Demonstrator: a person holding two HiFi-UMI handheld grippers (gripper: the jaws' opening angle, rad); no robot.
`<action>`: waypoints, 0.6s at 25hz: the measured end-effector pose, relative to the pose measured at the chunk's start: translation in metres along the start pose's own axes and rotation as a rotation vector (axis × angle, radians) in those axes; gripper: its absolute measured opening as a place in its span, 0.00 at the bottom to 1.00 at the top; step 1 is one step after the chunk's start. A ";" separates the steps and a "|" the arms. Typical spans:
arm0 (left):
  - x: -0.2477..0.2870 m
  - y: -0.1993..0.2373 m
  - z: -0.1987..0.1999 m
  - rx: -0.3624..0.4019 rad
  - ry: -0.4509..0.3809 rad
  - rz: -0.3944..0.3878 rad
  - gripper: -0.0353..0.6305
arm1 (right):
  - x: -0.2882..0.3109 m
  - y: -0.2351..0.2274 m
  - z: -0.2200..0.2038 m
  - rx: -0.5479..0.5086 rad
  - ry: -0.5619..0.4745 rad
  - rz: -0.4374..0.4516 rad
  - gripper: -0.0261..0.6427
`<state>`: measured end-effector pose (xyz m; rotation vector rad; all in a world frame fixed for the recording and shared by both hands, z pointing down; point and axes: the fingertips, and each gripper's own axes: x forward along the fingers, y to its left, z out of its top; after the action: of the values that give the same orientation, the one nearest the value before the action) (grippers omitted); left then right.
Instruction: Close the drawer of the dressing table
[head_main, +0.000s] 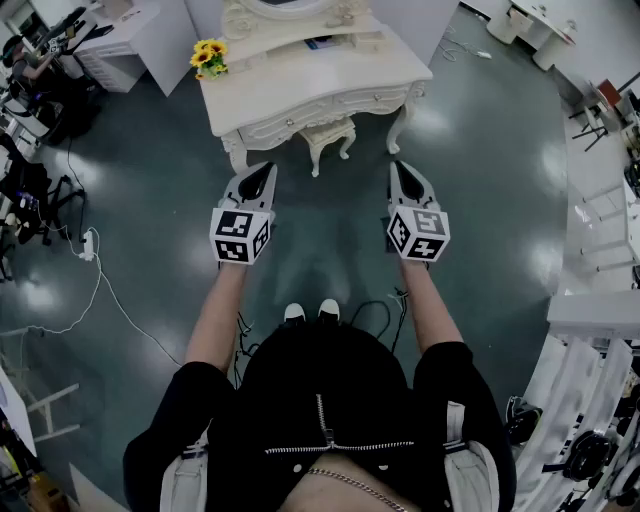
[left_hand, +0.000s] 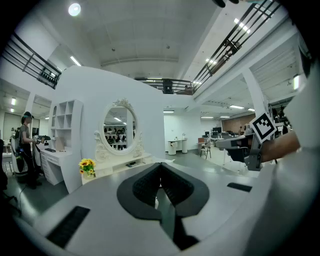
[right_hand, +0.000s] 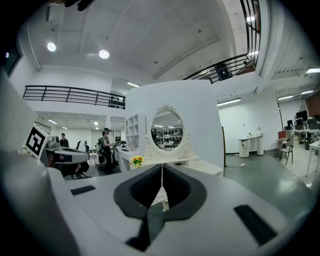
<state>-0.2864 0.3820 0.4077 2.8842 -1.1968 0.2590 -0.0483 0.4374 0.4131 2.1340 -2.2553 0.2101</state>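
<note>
standing before the dressing table (head_main: 300, 75), well short of its drawer (head_main: 300, 113), a person (head_main: 340, 410) holds the left gripper (head_main: 262, 172) and right gripper (head_main: 399, 168) out side by side, both clenched tight on nothing.

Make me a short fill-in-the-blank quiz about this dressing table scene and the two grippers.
1. In the head view, the flowers sit at the table's ____ end.
2. The stool is tucked ____ the table.
3. The mirror has an ____ shape.
4. The left gripper and right gripper both have their jaws ____, holding nothing.
Missing words: left; under; oval; shut.
</note>
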 end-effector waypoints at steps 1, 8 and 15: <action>0.001 0.000 -0.001 -0.003 0.001 0.000 0.09 | 0.001 0.000 0.001 -0.010 -0.006 0.005 0.06; 0.016 -0.005 -0.004 -0.015 0.012 0.002 0.09 | 0.010 -0.008 0.004 -0.085 -0.009 0.019 0.05; 0.030 -0.013 -0.003 -0.028 0.008 0.024 0.09 | 0.027 -0.029 0.002 -0.083 0.002 0.038 0.05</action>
<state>-0.2567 0.3699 0.4164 2.8441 -1.2244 0.2510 -0.0211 0.4091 0.4168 2.0510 -2.2620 0.1169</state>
